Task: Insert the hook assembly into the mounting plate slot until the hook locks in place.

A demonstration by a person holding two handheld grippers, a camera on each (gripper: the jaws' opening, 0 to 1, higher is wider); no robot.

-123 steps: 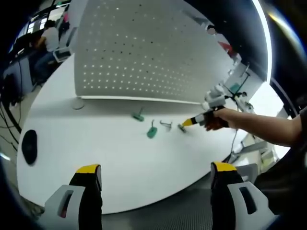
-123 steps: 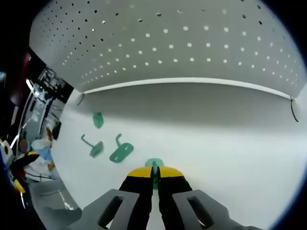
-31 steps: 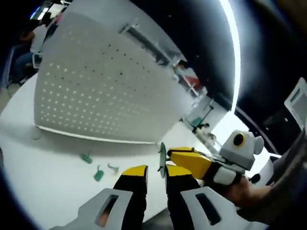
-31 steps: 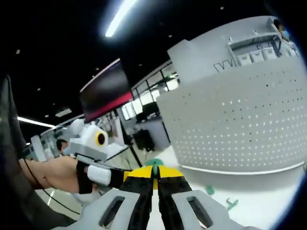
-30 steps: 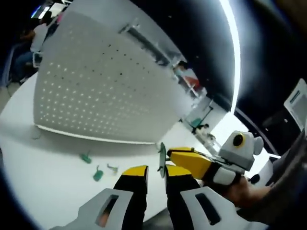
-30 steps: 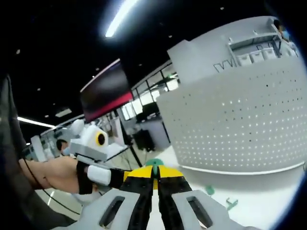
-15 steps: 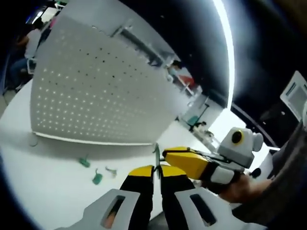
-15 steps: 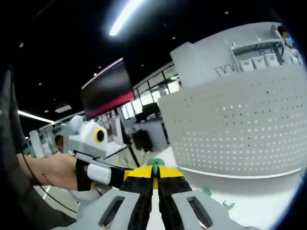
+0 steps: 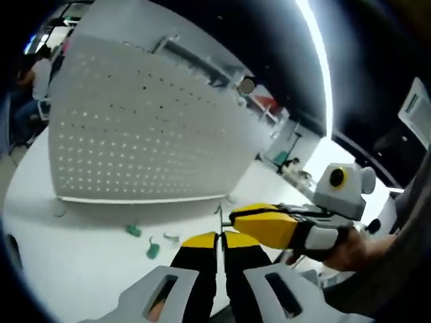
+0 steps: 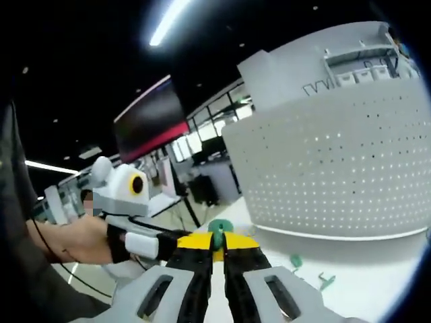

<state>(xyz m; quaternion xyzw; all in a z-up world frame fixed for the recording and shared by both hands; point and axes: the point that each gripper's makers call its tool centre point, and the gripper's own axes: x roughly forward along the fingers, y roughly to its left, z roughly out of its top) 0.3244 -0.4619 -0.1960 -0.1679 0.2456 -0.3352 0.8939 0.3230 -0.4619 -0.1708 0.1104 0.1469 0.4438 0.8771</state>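
Note:
A small green hook part [image 9: 219, 217] is held up in the air between both grippers. My left gripper [image 9: 220, 239] is shut on its thin edge, the part standing up between the yellow tips. In the left gripper view my right gripper [image 9: 234, 217] reaches in from the right, held by a hand [image 9: 357, 247], its yellow jaws meeting the same part. In the right gripper view the green hook part [image 10: 217, 231] sits between the tips of my right gripper [image 10: 217, 243], which is shut on it. Several other green hook parts [image 9: 153, 250] lie on the white table [image 9: 74, 262].
A white perforated board [image 9: 141, 141] stands upright along the back of the table; it also shows as the perforated board [image 10: 337, 161] at the right. Two loose green parts [image 10: 295, 260] lie at its foot. A hand [image 10: 74, 239] holds the left gripper.
The right gripper lifted the green part off the table. The left gripper, wide open 4.1 s ago, came up and closed on that part within the last second.

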